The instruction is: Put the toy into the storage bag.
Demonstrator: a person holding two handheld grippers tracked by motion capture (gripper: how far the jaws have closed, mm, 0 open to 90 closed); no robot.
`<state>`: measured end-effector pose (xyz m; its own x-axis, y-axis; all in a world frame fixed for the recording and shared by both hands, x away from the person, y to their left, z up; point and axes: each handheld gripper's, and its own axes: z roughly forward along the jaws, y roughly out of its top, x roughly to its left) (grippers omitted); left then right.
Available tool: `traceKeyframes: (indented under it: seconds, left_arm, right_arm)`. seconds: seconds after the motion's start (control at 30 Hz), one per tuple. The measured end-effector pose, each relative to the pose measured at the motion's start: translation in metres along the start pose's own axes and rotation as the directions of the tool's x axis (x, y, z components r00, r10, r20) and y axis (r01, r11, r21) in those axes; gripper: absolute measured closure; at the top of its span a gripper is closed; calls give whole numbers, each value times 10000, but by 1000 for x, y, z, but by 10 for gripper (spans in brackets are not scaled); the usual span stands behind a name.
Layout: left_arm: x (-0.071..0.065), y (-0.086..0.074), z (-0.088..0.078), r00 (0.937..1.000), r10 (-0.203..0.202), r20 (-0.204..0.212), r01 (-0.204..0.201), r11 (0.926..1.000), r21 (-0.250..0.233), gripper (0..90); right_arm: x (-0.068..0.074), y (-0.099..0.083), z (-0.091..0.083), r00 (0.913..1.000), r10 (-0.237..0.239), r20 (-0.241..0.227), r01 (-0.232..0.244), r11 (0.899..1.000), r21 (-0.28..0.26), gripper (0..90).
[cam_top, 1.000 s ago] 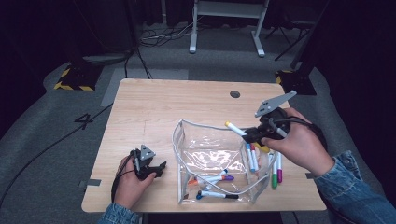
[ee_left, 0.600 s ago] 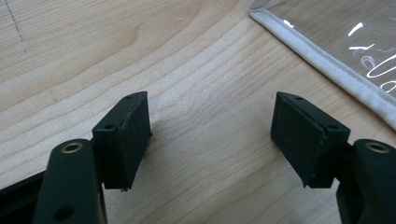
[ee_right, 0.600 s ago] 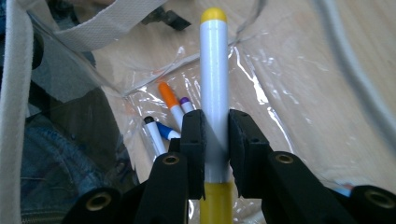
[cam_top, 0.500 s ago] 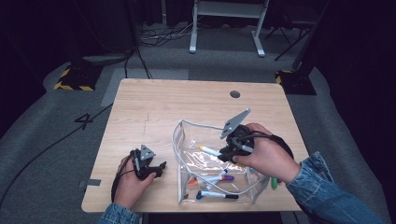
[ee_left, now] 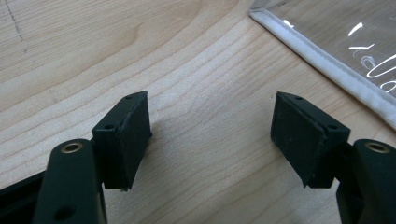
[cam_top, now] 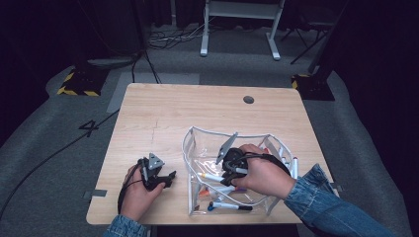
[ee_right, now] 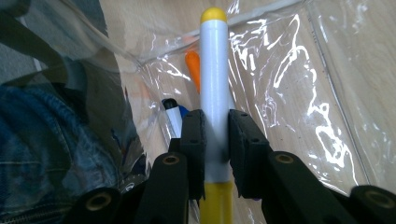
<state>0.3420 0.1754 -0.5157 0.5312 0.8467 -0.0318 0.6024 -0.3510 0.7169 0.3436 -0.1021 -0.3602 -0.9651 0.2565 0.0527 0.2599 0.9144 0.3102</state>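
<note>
A clear plastic pouch (cam_top: 189, 148) with white trim lies open on the wooden table (cam_top: 163, 113). My right gripper (cam_top: 223, 174) reaches into it, shut on a white marker with a yellow cap (cam_top: 210, 176). In the right gripper view the marker (ee_right: 214, 70) stands straight up between the pads (ee_right: 193, 140), with an orange-tipped marker (ee_right: 192, 65) and a dark-capped one (ee_right: 172, 112) behind it in the pouch. My left gripper (cam_top: 170, 177) rests on the table left of the pouch, open with nothing between its jaws (ee_left: 212, 135). The pouch's white edge (ee_left: 327, 65) lies just ahead.
Several more markers lie in the pouch, one blue-capped (cam_top: 230, 206) near its front. A few markers (cam_top: 295, 165) lie on the table right of the pouch. A round cable hole (cam_top: 248, 99) sits near the far edge. Cables and a white stand (cam_top: 237, 29) are on the floor beyond.
My right hand has moved left and down from the pouch's right rim into the pouch, carrying the yellow-capped marker. The left hand has stayed put.
</note>
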Motion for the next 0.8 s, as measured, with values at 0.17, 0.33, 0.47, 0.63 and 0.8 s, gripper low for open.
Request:
traceKeyframes:
  seconds: [0.17,0.33,0.47,0.63,0.8]
  left_arm:
    - [0,0,0,10000,-9,23,9,10000,12,291]
    - [0,0,0,10000,-16,28,16,10000,16,290]
    - [0,0,0,10000,-13,30,13,10000,11,290]
    - [0,0,0,10000,2,15,-2,10000,3,290]
    - [0,0,0,10000,-1,18,1,10000,10,290]
  right_arm:
    - [3,2,12,9996,-240,-132,246,9988,415,770]
    - [6,2,24,9984,-452,-349,483,9944,935,770]
    - [8,2,30,9971,-588,-488,638,9921,1077,769]
    - [7,2,31,9964,-394,-756,456,9956,822,653]
    - [6,4,14,9988,-284,-387,289,9995,128,609]
